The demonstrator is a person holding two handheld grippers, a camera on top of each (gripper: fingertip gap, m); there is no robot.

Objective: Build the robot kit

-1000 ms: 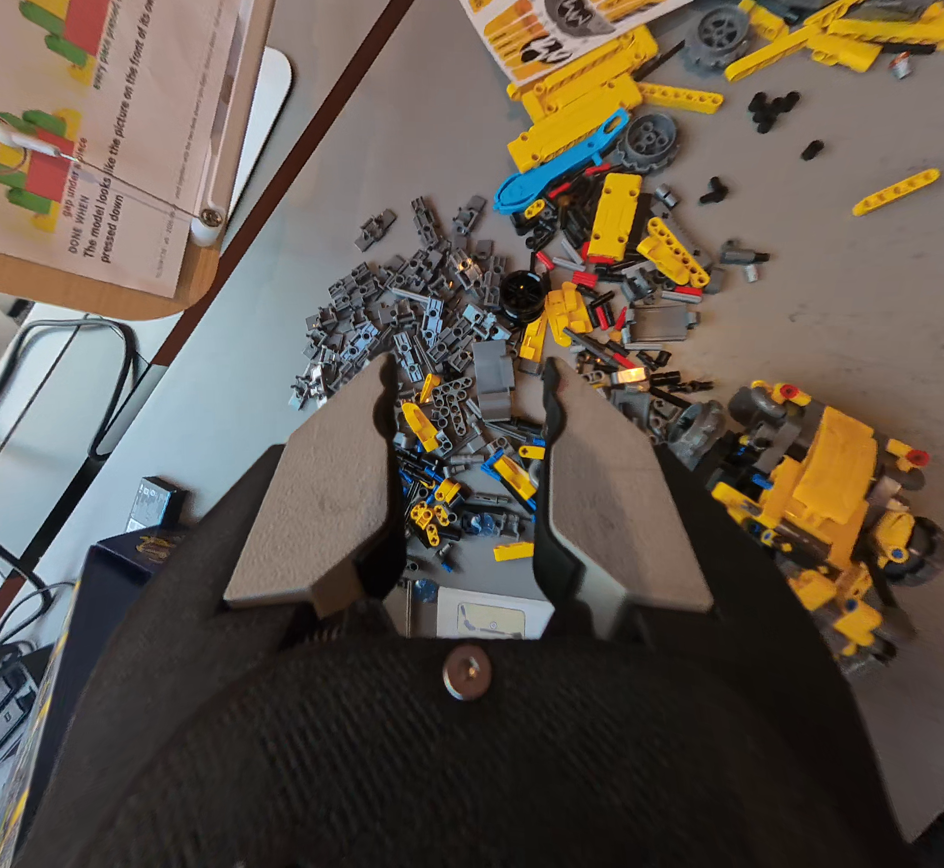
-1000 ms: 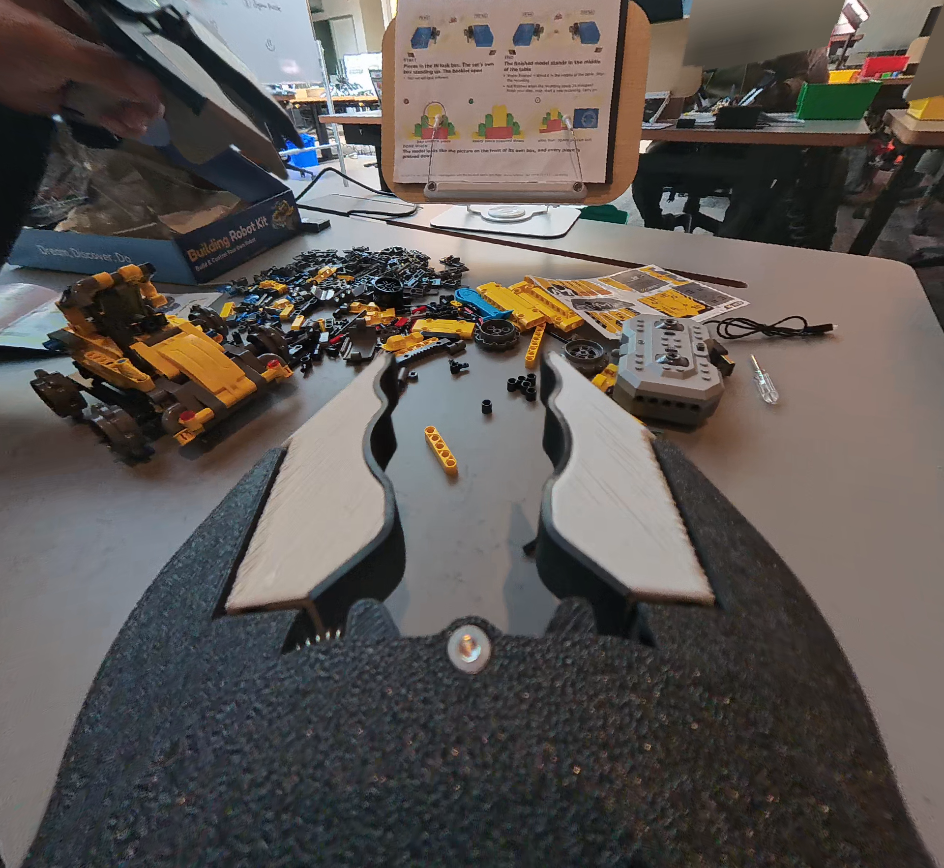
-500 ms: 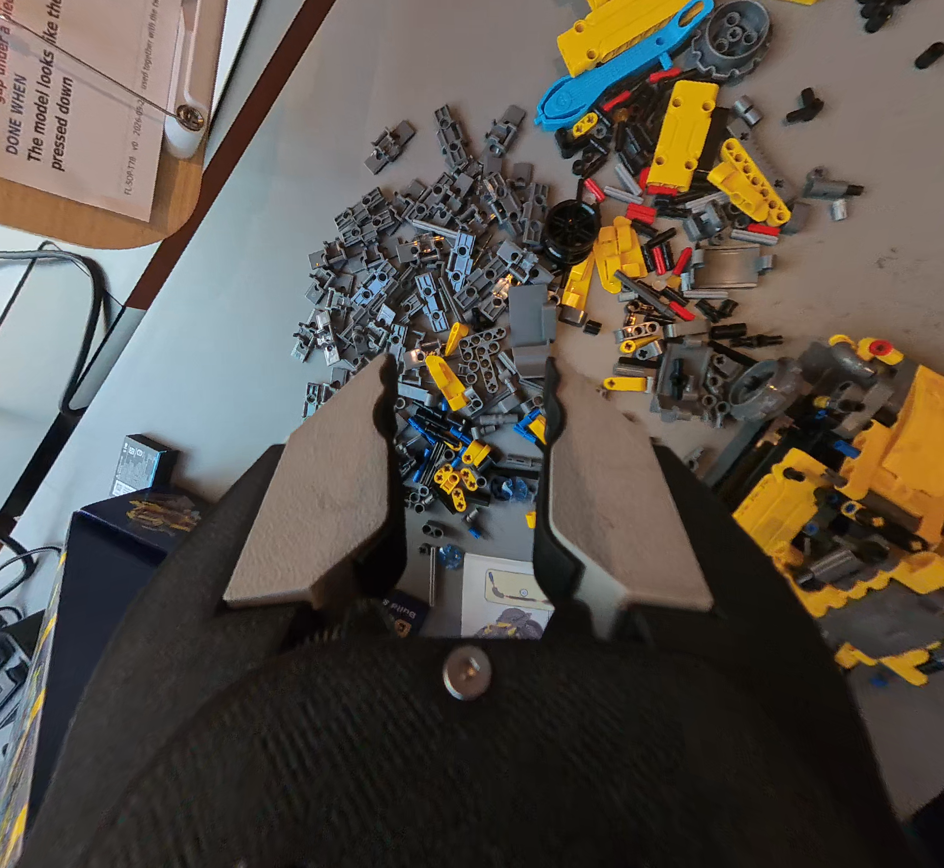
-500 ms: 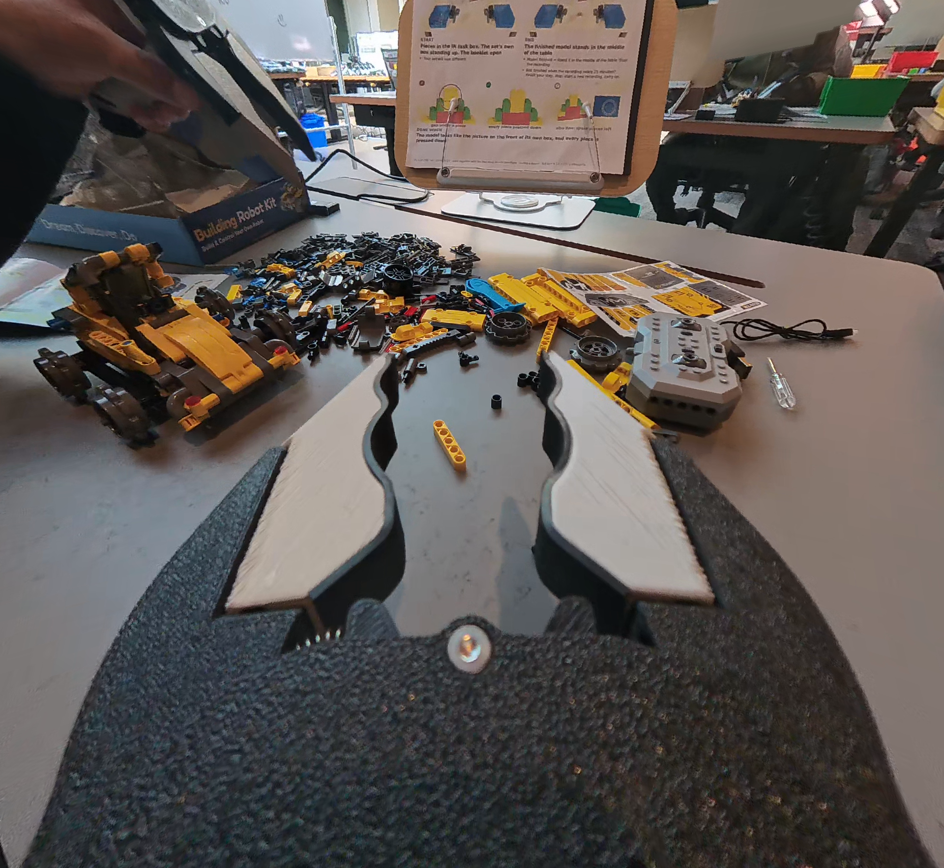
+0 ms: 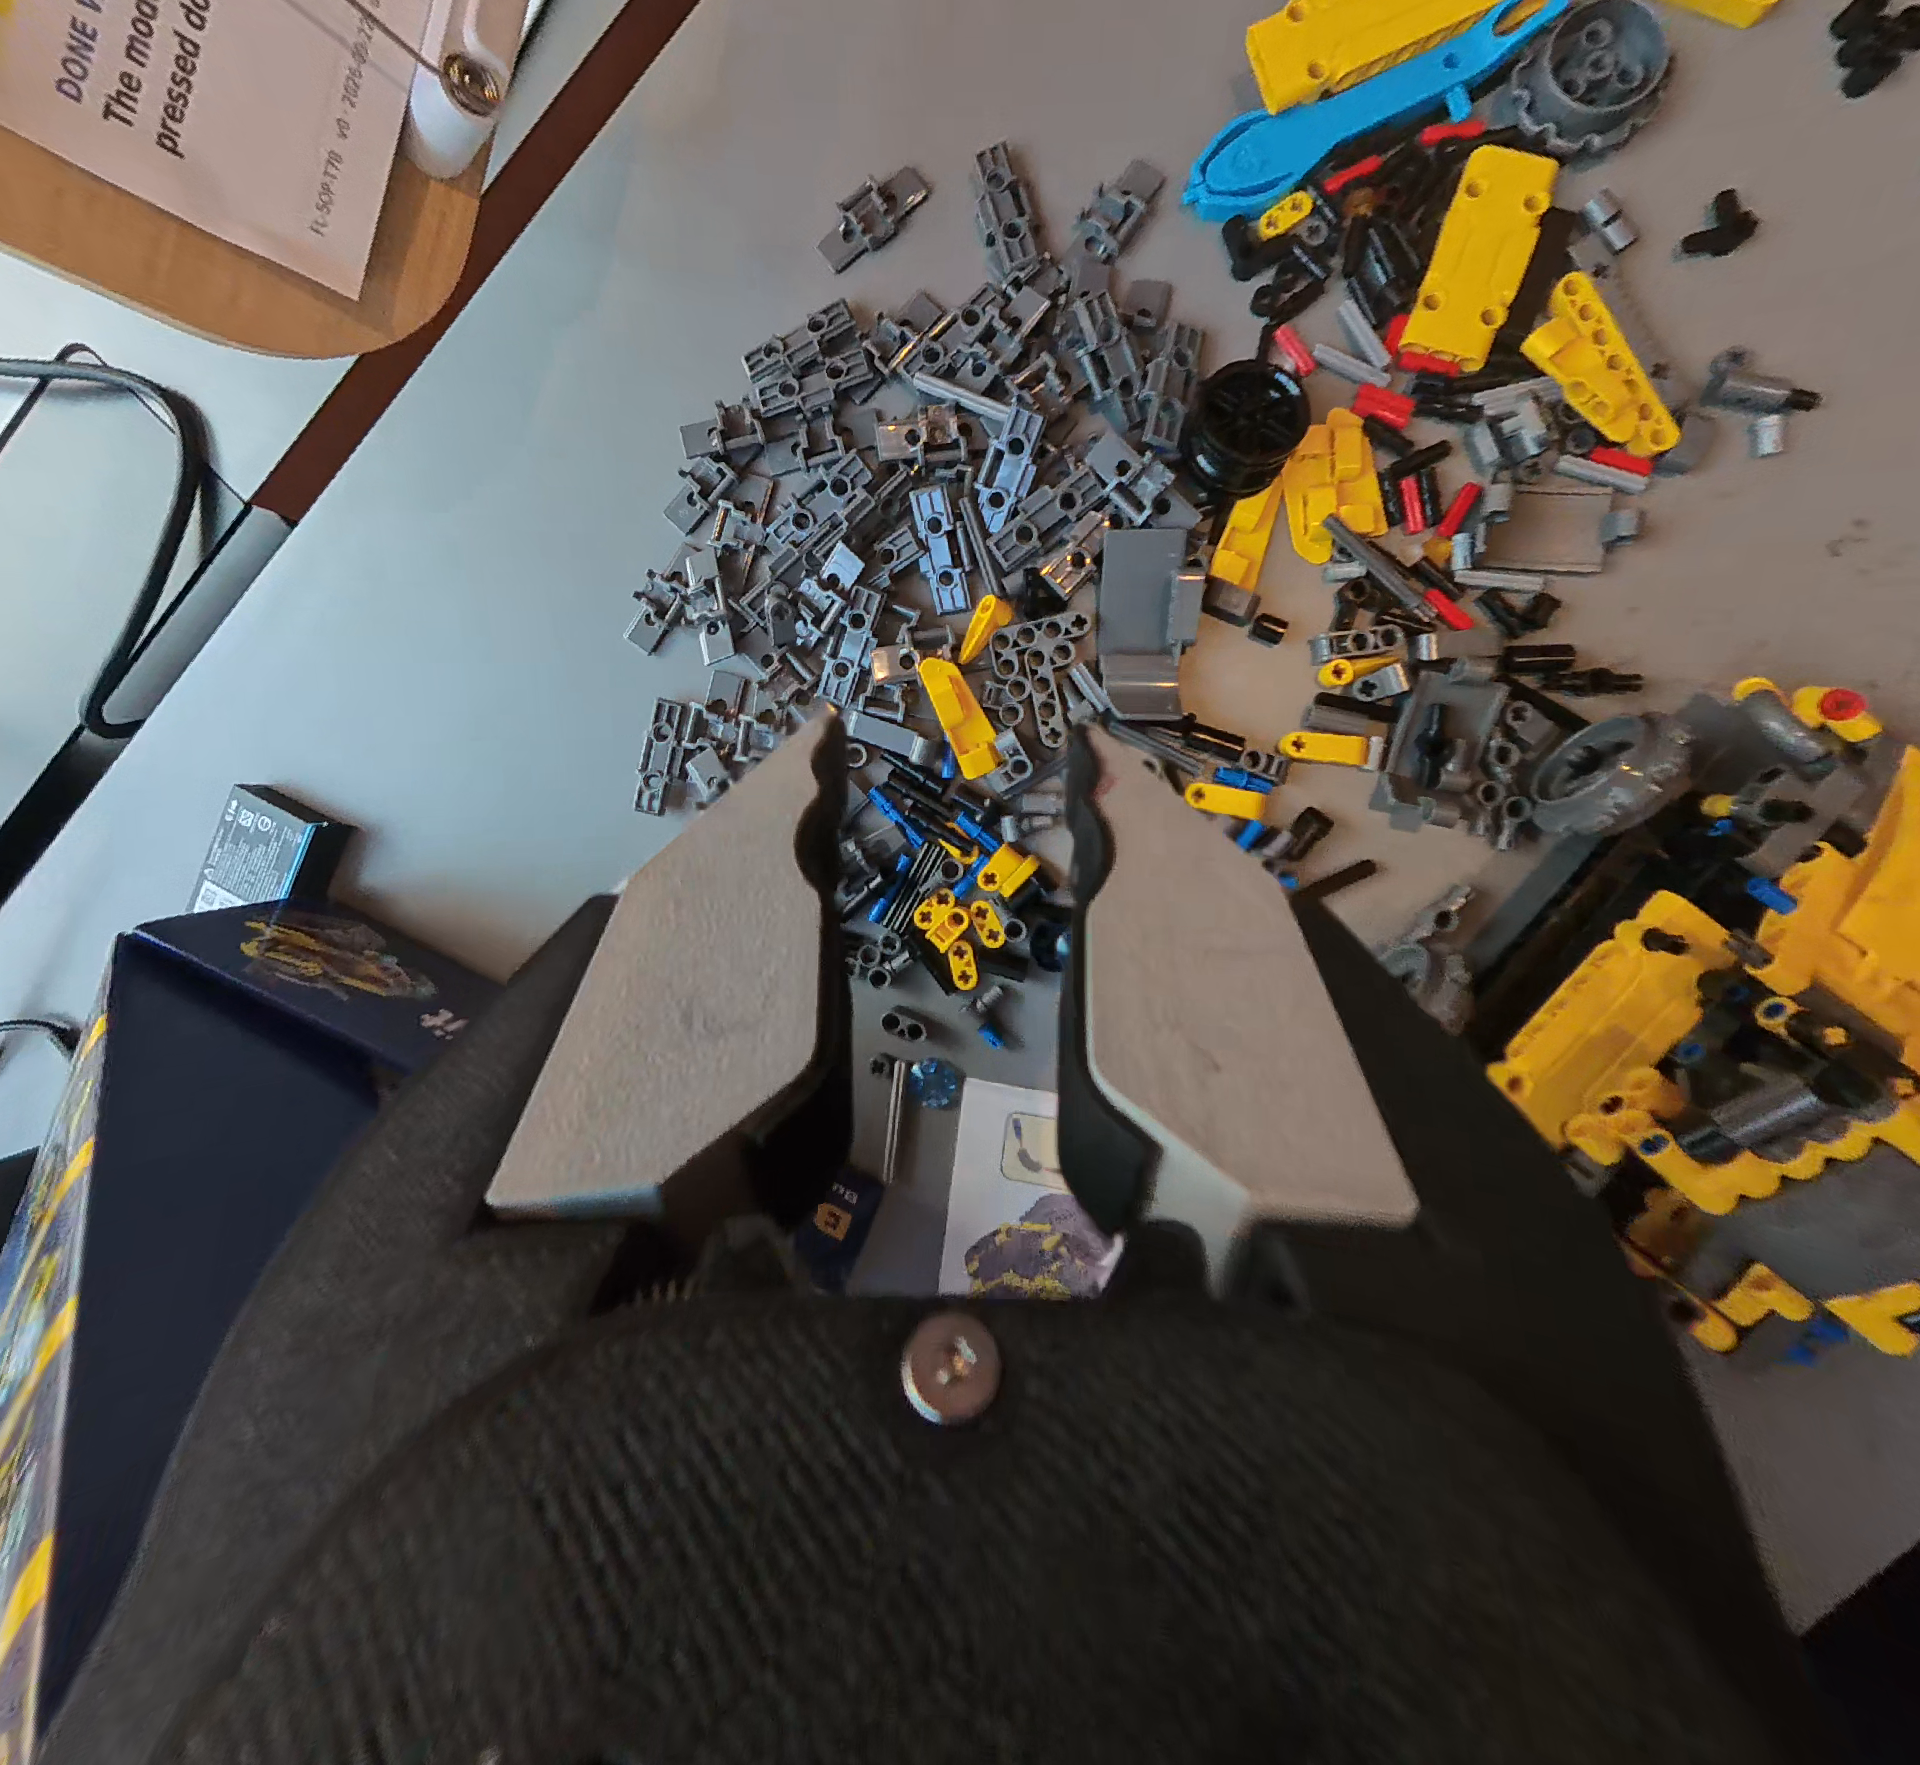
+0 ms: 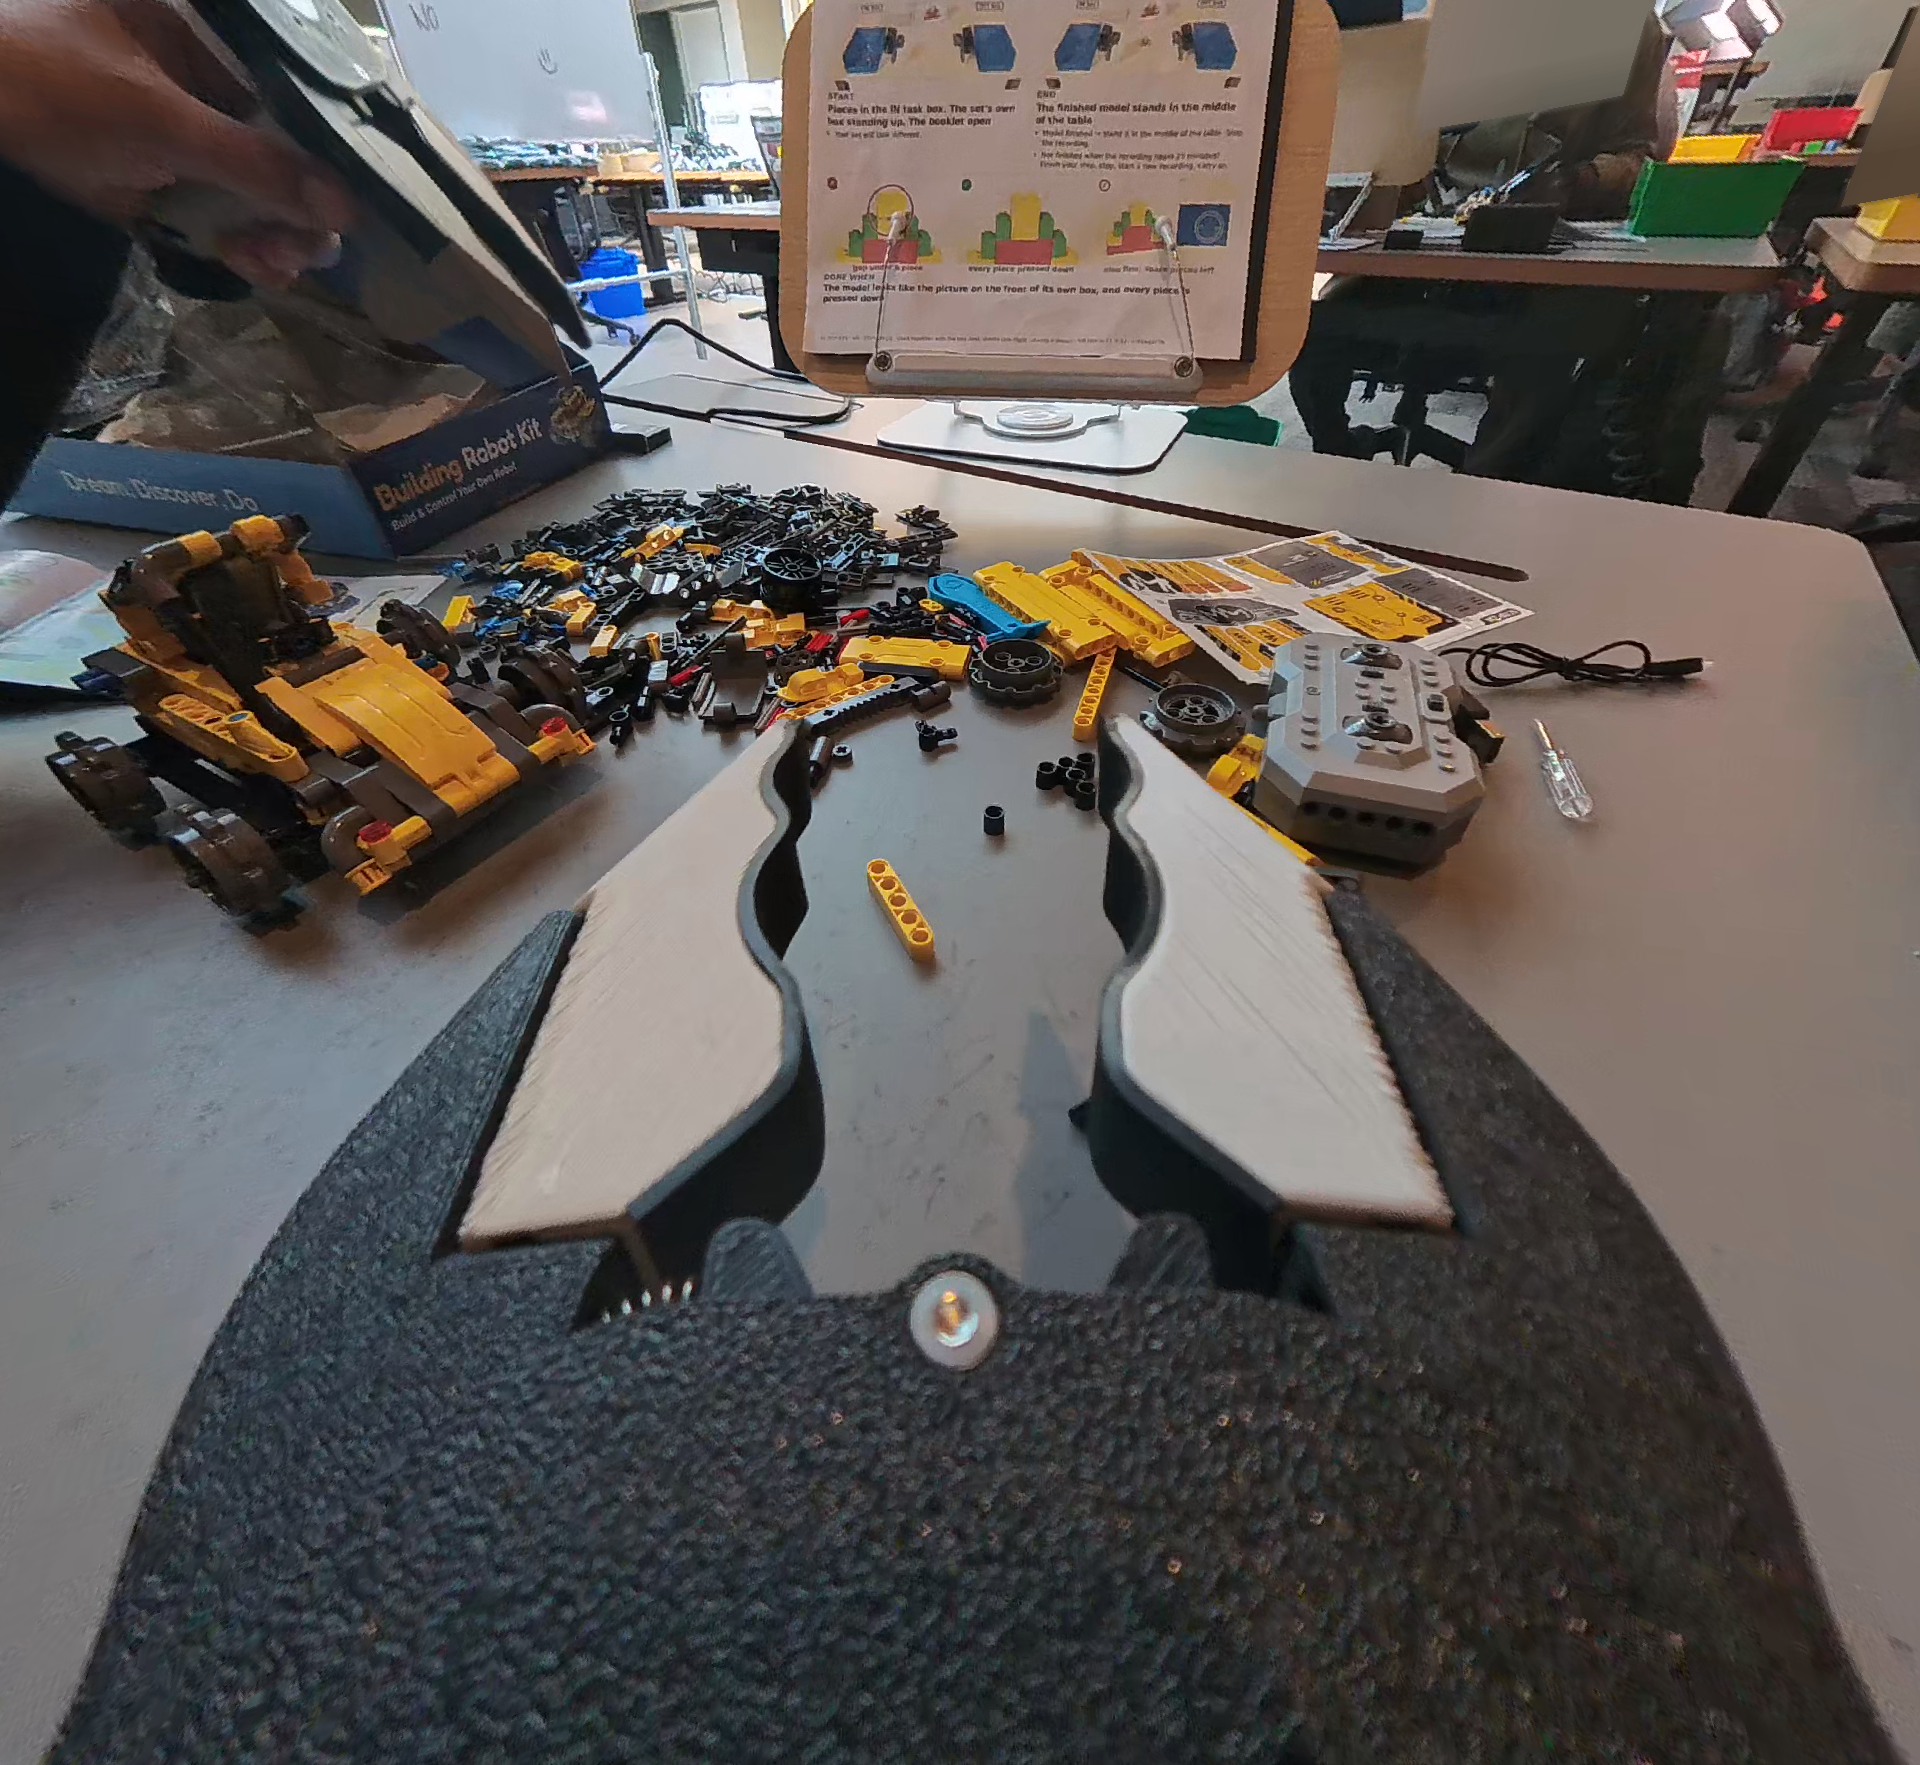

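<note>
- While my left gripper (image 5: 954, 728) hangs above the desk (image 5: 499, 593), its jaws stand apart and hold nothing; it looks almost straight down.
- Below its tips lies a small yellow piece (image 5: 961, 713), at the near edge of a heap of grey pieces (image 5: 914, 468); blue, black and yellow bits show in the gap between the jaws.
- To that gripper's right stands a yellow model car (image 5: 1714, 988). A dark blue box (image 5: 239, 1092) is on its left, and a blue tool (image 5: 1371, 94) lies at the far side of the scatter.
- My right gripper (image 6: 953, 728) sits low over the desk, jaws open and empty, touching nothing.
- Between them a short yellow beam (image 6: 900, 910) lies by itself on bare desk, with a black ring (image 6: 994, 820) just beyond.
- Just right of that gripper's right jaw is a grey studded block (image 6: 1361, 749), with a small screwdriver (image 6: 1562, 780) and a black cable (image 6: 1569, 661) past it.
- A printed sheet on a stand (image 6: 1039, 136) faces me from the far edge.
</note>
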